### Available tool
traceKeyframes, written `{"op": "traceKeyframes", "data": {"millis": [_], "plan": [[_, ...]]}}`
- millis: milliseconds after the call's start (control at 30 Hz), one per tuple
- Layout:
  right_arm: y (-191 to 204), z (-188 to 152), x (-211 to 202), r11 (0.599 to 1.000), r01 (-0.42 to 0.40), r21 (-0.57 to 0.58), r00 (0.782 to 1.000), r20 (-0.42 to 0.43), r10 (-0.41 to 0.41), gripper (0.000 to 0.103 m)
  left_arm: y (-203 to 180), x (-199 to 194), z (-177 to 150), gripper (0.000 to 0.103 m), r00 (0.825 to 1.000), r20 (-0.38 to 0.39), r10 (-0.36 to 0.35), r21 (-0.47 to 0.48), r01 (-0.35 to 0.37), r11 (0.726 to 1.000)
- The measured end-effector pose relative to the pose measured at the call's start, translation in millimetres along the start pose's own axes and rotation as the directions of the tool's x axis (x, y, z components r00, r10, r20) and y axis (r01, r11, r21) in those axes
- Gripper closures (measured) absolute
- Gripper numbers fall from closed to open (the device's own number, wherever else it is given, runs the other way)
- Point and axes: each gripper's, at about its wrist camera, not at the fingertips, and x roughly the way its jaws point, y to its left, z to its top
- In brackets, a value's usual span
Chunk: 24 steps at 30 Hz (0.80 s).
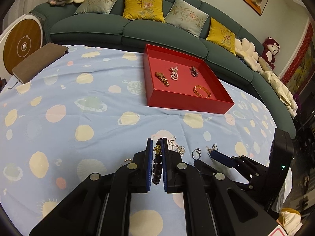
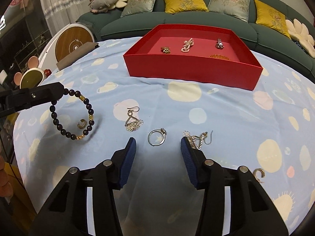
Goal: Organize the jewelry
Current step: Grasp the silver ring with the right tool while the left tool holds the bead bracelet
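On blue cloth | left tongs (image 1: 157, 147) clamp bead bracelet (image 2: 72, 114) | right tongs (image 2: 158, 145) apart around ring (image 2: 157, 137), seen only from right wrist

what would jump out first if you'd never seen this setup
The red tray stands out at the far side of the blue patterned cloth, already holding a gold watch, a pearl piece and an orange bangle. Next comes the dark bead bracelet, pinched by the left gripper and hanging off the cloth. The right gripper is open just short of a silver ring.
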Motion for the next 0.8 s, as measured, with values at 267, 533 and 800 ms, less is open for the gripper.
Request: {"op": "traceKeyframes", "data": {"millis": [267,533,800], "plan": [[6.3,5.4,15.9,1.000,0.027,-0.009,1.000,-0.010,-0.027,0.064,16.0,-6.7,1.0,0.097,1.000,0.007,0.007,-0.029,-0.007,1.000],[11.4,8.2,20.8,0.997,0.065,-0.039,0.998,0.006,-0.064,0.078,18.9,-8.4,0.7,0.097,1.000,0.005,0.009,-0.030,-0.009,0.999],[9.9,6.5,19.2,0.997,0.058,-0.042,0.998,0.007,-0.057,0.081,21.2,-7.0,1.3,0.097,1.000,0.001,0.008,-0.035,-0.008,0.999]]}}
